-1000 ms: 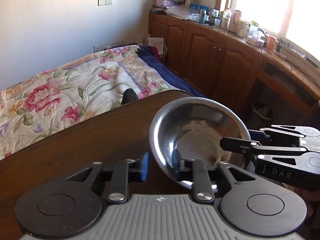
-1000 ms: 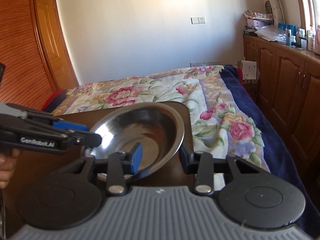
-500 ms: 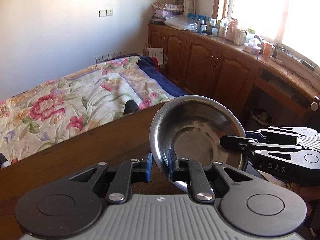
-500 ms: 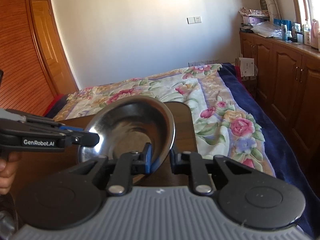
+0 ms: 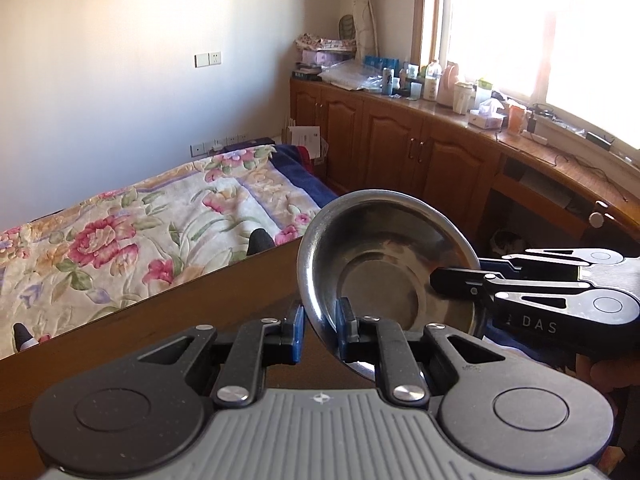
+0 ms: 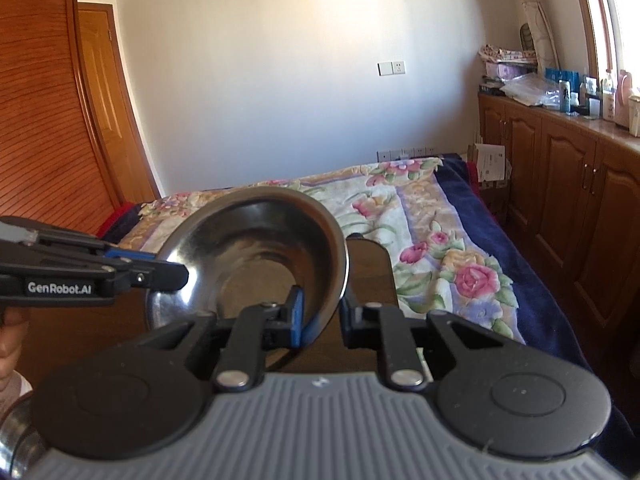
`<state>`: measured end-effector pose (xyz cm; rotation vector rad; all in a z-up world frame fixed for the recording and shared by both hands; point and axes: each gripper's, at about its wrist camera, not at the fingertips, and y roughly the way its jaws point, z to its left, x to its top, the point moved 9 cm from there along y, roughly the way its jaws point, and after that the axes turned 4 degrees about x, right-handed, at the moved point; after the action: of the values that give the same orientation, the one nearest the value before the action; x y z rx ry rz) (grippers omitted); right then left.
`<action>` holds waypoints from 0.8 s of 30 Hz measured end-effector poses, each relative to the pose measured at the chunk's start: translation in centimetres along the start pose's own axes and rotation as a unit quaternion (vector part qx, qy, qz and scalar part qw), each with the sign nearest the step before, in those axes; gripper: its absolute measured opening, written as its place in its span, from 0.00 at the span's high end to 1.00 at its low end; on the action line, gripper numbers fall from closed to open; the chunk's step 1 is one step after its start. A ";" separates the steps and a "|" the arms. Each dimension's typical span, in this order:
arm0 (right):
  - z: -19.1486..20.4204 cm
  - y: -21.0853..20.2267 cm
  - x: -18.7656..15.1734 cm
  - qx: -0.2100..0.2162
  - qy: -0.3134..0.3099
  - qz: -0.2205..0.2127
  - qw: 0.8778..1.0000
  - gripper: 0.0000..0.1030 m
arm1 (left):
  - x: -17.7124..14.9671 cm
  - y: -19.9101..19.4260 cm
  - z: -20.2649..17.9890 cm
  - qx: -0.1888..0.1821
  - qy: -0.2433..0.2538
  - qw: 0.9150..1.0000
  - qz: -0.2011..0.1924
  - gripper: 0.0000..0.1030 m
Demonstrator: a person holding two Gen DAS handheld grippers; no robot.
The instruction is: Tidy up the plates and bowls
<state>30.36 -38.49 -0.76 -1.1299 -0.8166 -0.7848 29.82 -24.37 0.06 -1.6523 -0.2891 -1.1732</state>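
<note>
While lifted off the table (image 5: pixel 168 312), steel bowl (image 5: pixel 384 248) pinched by left tool (image 5: pixel 320 330) and right tool (image 6: pixel 322 314).

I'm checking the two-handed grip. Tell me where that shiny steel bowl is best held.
By its thin rim, at opposite edges. The shiny steel bowl is tilted, its smooth curved wall too broad to span, so the left gripper and right gripper each pinch the rim from their own side.

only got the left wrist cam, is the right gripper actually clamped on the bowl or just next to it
Observer: Clamped. The right gripper has the bowl rim between its pads, blue pad inside.
Operator: any other metal stuff nearby
Observer: A shiny metal rim shows at the right view's lower left corner; I cannot tell what it is.
Operator: whats further left in the room
Observer: A wooden door.
</note>
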 end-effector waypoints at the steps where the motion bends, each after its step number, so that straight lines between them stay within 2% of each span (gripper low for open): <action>1: 0.1 -0.2 0.1 0.000 -0.001 -0.001 1.000 0.80 | -0.1 -0.4 0.0 0.000 0.000 1.000 -0.002 0.82; 12: 1.9 -2.5 0.3 0.001 -0.006 -0.018 1.000 0.80 | -2.0 -4.7 -0.1 -0.005 0.007 1.000 -0.020 0.82; 24: 4.0 -4.0 -1.1 0.012 -0.004 -0.021 1.000 0.80 | -5.1 -8.0 0.5 -0.008 -0.002 1.000 -0.025 0.82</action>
<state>25.74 -35.44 0.93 -1.0989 -0.8564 -0.8037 22.21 -18.81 0.81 -1.6711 -0.3266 -1.2123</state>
